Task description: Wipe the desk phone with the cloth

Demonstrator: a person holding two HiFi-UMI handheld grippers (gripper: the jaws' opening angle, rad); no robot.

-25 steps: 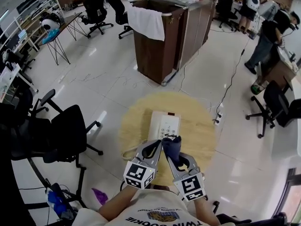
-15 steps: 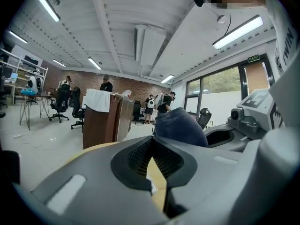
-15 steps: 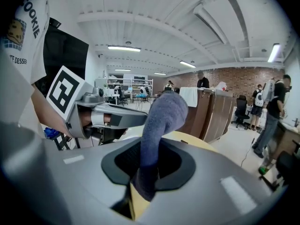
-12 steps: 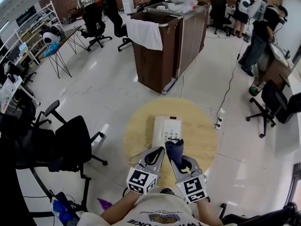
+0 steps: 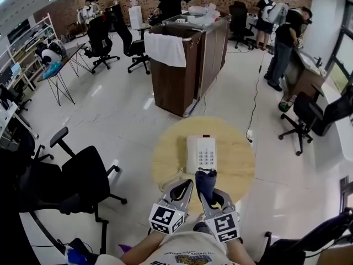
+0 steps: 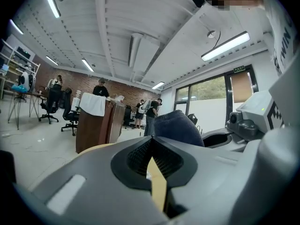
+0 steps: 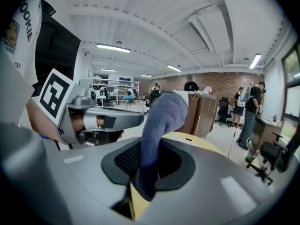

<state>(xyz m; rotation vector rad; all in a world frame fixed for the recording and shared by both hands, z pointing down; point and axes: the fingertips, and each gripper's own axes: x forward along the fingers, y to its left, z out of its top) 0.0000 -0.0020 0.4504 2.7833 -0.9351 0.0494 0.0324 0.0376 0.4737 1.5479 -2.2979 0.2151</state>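
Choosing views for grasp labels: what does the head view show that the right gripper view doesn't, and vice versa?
Head view only: the desk phone, keypad up, lying on the round table ahead of both grippers.

Right gripper view only: a close look at the right gripper, its tongs shut on the cloth, which stands up out of them. The phone doesn't show there.

Both: the cloth, the left gripper, the round table, and the brown cabinet with a white towel over it.

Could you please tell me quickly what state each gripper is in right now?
Left gripper: closed, nothing between its jaws.
Right gripper: closed on the cloth.
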